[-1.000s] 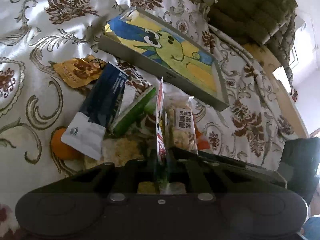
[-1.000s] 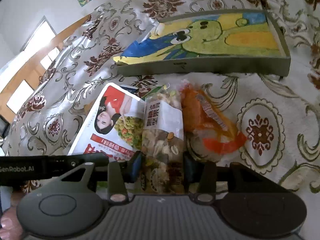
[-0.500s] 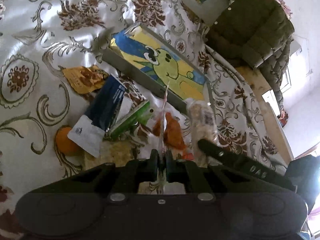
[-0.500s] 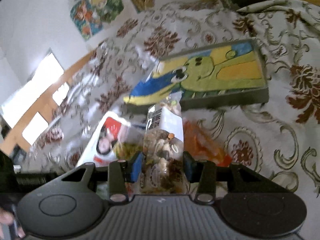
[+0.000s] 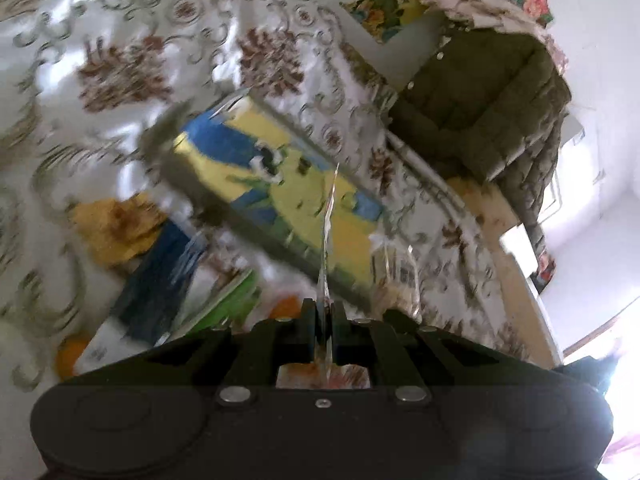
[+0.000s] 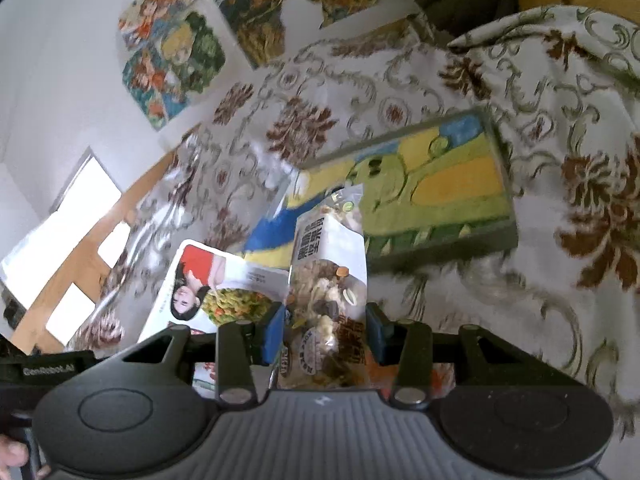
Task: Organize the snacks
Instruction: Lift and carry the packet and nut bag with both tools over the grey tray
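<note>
My left gripper (image 5: 325, 322) is shut on a flat snack bag (image 5: 328, 240), seen edge-on in its own view; the right wrist view shows its printed face with a woman in red (image 6: 216, 284). My right gripper (image 6: 326, 330) is shut on a clear bag of mixed nuts (image 6: 330, 268), also seen in the left wrist view (image 5: 396, 280). Both bags are held above the cloth, near the front of a shallow grey tray with a green cartoon print (image 6: 424, 188) (image 5: 280, 184). A yellow packet (image 5: 116, 228), a dark blue packet (image 5: 160, 280), a green packet (image 5: 224, 304) and an orange (image 5: 68, 356) lie on the cloth.
A patterned white and brown cloth (image 6: 560, 120) covers the surface. A dark green padded jacket (image 5: 488, 108) hangs at the far right. Colourful pictures (image 6: 172, 48) are on the white wall behind. A wooden table edge (image 5: 500, 232) runs along the right.
Both grippers have risen off the cloth with their bags and now sit higher, closer to the tray. The orange packet beside the nuts has dropped out of clear view.
</note>
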Demonstrator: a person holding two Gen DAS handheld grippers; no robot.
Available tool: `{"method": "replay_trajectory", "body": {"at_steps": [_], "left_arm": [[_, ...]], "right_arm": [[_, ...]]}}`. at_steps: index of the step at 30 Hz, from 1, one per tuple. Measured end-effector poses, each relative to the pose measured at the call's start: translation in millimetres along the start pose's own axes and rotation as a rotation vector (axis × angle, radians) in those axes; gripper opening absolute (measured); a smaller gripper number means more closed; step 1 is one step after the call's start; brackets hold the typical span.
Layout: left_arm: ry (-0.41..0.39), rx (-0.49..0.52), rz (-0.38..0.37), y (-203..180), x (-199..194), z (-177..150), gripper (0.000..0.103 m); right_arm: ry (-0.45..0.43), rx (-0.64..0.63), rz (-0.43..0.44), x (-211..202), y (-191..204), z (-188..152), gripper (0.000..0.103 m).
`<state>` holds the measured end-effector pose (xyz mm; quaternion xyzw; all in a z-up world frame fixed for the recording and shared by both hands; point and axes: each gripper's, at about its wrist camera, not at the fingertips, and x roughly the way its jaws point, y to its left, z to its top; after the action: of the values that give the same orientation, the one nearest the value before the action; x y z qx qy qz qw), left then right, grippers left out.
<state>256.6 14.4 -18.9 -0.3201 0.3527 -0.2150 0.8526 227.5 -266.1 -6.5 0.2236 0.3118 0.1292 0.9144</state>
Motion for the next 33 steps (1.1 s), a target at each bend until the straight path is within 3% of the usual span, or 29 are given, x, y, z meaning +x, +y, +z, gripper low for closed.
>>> {"method": "replay_trajectory", "body": {"at_steps": [10, 19, 33], "left_arm": [[-0.053, 0.067, -0.044, -52.3, 98.8, 56.2, 0.007], [-0.057, 0.069, 0.022, -51.8, 174.0, 77.0, 0.007], [-0.017, 0.144, 0.162, -32.3, 207.0, 61.1, 0.008]], "right_arm": [[-0.116, 0.089, -0.061, 33.9, -54.0, 63.1, 0.047], [-0.143, 0.107, -0.127, 83.2, -92.8, 87.3, 0.047], [-0.064, -0.005, -0.218, 116.8, -90.6, 79.1, 0.048]]}}
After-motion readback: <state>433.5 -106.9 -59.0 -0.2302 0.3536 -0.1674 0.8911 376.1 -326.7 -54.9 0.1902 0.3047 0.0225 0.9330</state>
